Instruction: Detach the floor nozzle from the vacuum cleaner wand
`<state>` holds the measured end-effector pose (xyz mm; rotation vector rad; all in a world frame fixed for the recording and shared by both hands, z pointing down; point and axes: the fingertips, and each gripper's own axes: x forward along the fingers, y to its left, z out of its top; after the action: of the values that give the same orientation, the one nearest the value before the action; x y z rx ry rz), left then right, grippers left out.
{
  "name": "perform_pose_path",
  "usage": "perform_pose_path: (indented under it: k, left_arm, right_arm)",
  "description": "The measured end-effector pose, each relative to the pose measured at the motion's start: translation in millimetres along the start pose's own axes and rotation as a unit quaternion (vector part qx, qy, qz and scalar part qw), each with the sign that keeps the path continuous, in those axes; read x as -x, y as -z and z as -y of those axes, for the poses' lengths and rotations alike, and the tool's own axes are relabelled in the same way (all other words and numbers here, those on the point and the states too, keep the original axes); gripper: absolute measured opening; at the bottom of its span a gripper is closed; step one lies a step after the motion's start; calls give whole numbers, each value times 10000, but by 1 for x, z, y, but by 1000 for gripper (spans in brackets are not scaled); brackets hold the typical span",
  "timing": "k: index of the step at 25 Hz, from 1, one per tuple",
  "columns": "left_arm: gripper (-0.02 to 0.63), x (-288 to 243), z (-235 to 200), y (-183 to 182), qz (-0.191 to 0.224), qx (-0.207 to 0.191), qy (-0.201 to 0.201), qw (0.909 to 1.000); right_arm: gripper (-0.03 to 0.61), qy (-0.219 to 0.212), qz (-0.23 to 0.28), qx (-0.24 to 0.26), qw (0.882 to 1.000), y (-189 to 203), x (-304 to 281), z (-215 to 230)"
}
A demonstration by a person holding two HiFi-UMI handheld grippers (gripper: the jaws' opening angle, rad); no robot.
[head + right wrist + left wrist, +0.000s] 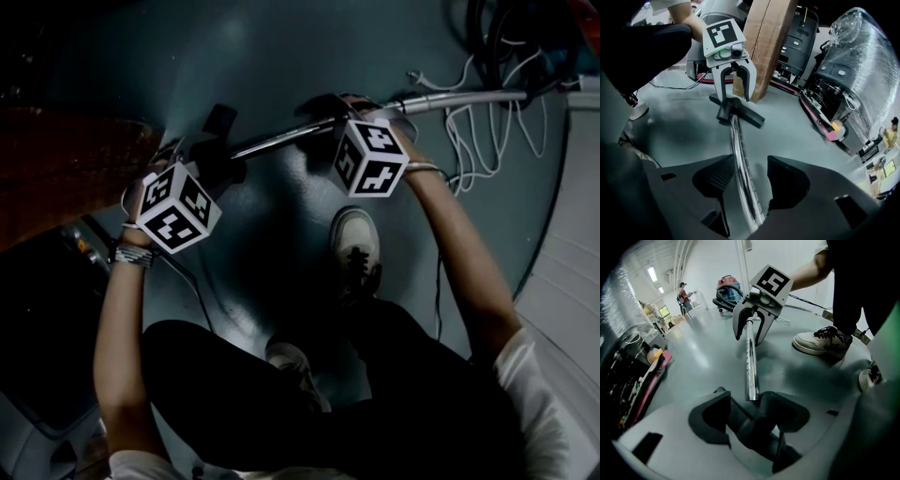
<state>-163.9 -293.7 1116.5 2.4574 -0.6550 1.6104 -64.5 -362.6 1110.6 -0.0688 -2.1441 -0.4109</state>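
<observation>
Two open claws over one vacuum wand point(737, 140)
Left gripper point(747, 401) hangs, jaws apart, just above the black floor nozzle point(747, 116) lying on the grey floor point(684, 126); right gripper point(750, 164) straddles the wand without gripping; nozzle looks joined to it

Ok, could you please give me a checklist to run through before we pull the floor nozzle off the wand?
1. Floor nozzle still joined to wand: ok.
2. Right gripper astride wand: ok; clamped: not ok, jaws apart.
3. Left gripper astride nozzle's neck: ok; clamped: not ok, jaws apart.
4. Shoe clear of wand: ok.
5. How nozzle locks onto wand: cannot tell, joint too dark.
6. White cables free of wand's far end: cannot tell.
</observation>
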Motion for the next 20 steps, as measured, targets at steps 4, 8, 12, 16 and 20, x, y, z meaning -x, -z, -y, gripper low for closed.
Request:
perform_pose_path:
  k: [4,8,12,16,20]
  left_arm:
    - [215,7,-10,-3,90,217,-271,9994]
    - [171,10,-18,-3,62,320,-486,9983]
    - [118,12,-23,-4,60,329,-651,9973]
    - [102,16,-29,-8,205,448,-737,9961]
    - [36,24,-42,-17,585,767,-942,9909]
  right_arm:
    - [232,94,-21,-55,9999,2,9,2]
    - [219,83,-255,84,9996,12,6,-5]
    - [149,293,-52,63,9995,0,9,0]
    - [113,671,279,-248,9970,-11,18,16]
    - [73,955,511,-474,9930,-19,27,29]
